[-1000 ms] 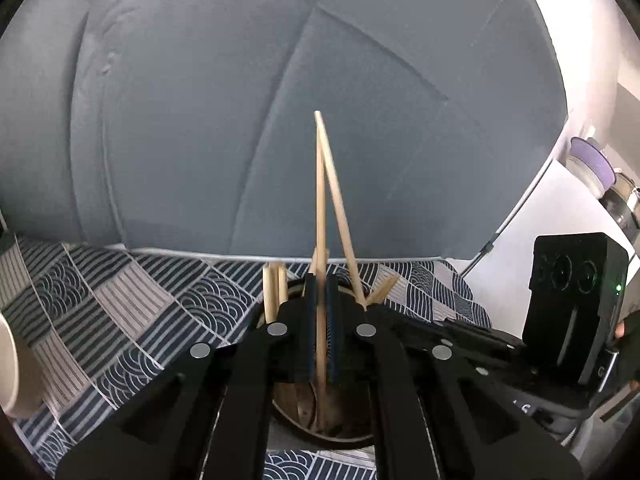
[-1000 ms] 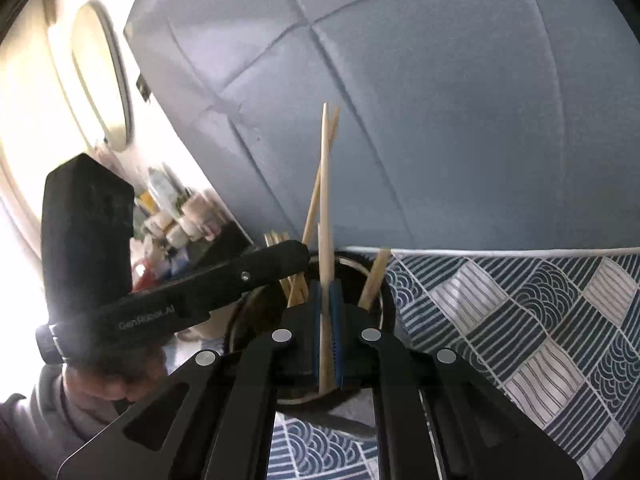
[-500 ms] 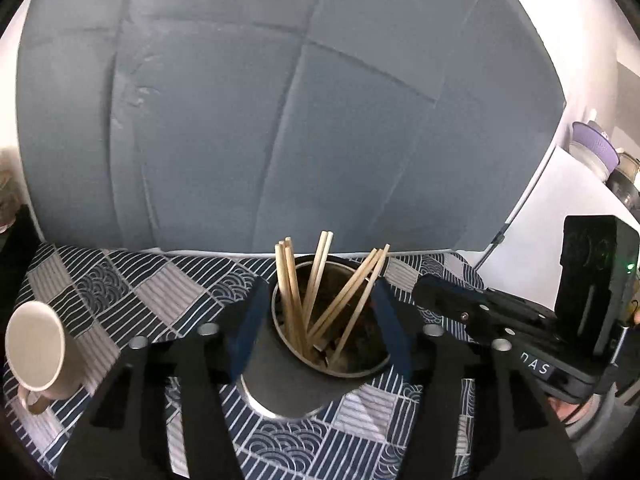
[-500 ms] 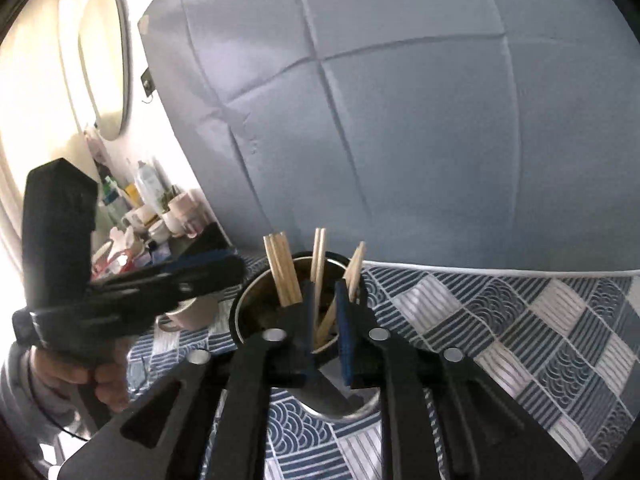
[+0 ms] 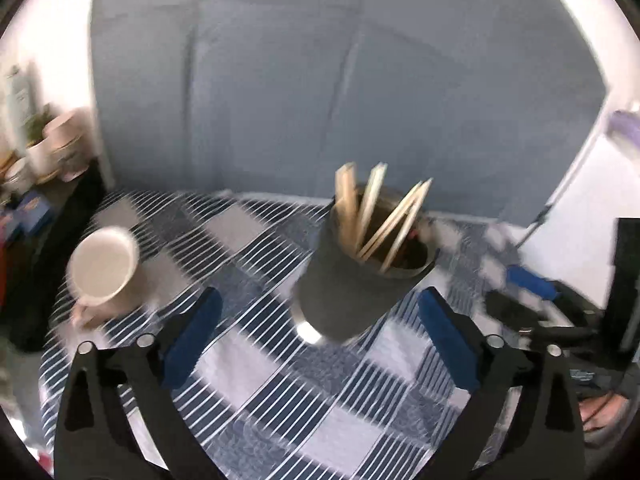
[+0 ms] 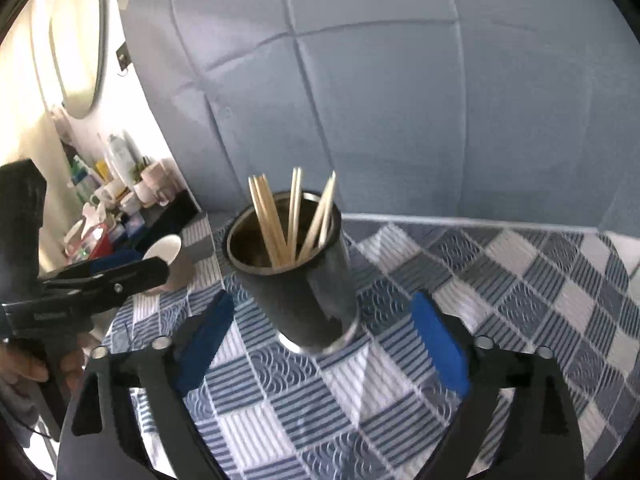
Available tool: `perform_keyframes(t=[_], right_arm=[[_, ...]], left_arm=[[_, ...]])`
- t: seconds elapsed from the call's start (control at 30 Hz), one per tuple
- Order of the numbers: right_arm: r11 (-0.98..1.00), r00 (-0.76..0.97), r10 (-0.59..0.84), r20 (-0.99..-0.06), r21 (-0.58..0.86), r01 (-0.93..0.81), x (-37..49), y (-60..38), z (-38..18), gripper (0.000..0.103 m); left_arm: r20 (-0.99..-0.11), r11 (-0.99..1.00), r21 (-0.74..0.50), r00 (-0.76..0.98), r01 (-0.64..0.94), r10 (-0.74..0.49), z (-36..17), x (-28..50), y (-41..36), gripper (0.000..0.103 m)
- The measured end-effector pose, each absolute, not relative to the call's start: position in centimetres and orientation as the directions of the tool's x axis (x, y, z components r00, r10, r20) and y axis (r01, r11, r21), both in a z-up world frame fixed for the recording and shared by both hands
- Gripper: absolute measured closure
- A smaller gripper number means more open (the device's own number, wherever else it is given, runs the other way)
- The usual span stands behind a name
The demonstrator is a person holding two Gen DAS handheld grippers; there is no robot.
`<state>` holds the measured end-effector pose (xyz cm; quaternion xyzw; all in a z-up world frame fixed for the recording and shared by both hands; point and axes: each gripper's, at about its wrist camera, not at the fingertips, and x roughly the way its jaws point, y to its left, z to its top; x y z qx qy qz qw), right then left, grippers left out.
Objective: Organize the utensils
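Chopsticks (image 6: pixel 294 216): I count seven thin wooden sticks.
Holder (image 6: pixel 304 280): one dark metal cylinder.
Mug (image 5: pixel 105 267): one, cream.
Left gripper (image 5: pixel 316 334) and right gripper (image 6: pixel 320 338): I see fingers spread, empty.

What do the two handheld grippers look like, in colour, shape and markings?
Each gripper is black, with two long angular fingers that carry blue pads on the inner faces and round silver bolts at the joints. This shows on the left gripper and the right gripper. In the right wrist view, the left gripper's body bears small white lettering, too small to read. A bare hand grips its handle.
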<state>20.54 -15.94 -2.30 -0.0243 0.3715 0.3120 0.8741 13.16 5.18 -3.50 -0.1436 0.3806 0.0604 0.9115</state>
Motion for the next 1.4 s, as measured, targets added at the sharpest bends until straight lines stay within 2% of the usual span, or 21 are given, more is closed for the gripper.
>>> perform_keyframes(t=[0.27, 0.47, 0.63, 0.8, 0.93, 1.07, 1.4], right_arm=[[0.848, 0.509, 0.443, -0.738, 0.16, -0.505, 18.0, -17.7, -2.9, 0.012], [0.862, 0.537, 0.429, -0.726, 0.153, -0.483, 15.3, -18.6, -0.1, 0.008], [0.87, 0.565, 0.422, -0.709, 0.142, -0.472, 12.8, -19.3, 2.3, 0.008], [0.885, 0.594, 0.39, -0.704, 0.108, -0.453, 10.1, -19.7, 3.8, 0.008], [0.898, 0.612, 0.356, -0.706, 0.078, -0.432, 8.4, -19.9, 4.1, 0.008], [0.902, 0.637, 0.338, -0.693, 0.045, -0.429, 7.1, -20.0, 4.4, 0.008], [0.913, 0.651, 0.334, -0.682, 0.064, -0.402, 6.1, -20.5, 4.4, 0.008]], left_arm=[[-0.758, 0.938, -0.192, 0.651, -0.288, 0.045, -4.1, 8.4, 4.8, 0.006], [-0.757, 0.95, -0.115, 0.645, -0.29, 0.106, -1.8, 5.9, 3.2, 0.006], [-0.738, 0.939, -0.171, 0.67, -0.298, 0.079, 0.5, 4.2, 2.3, 0.006], [-0.723, 0.954, -0.132, 0.685, -0.27, 0.094, 1.7, 3.1, 0.8, 0.006], [-0.722, 0.959, -0.144, 0.688, -0.245, 0.067, 1.9, 2.2, -0.3, 0.006], [-0.72, 0.957, -0.115, 0.686, -0.265, 0.104, 2.0, 1.2, -1.1, 0.006], [-0.736, 0.95, -0.102, 0.665, -0.295, 0.127, 1.7, -0.1, -1.0, 0.006]])
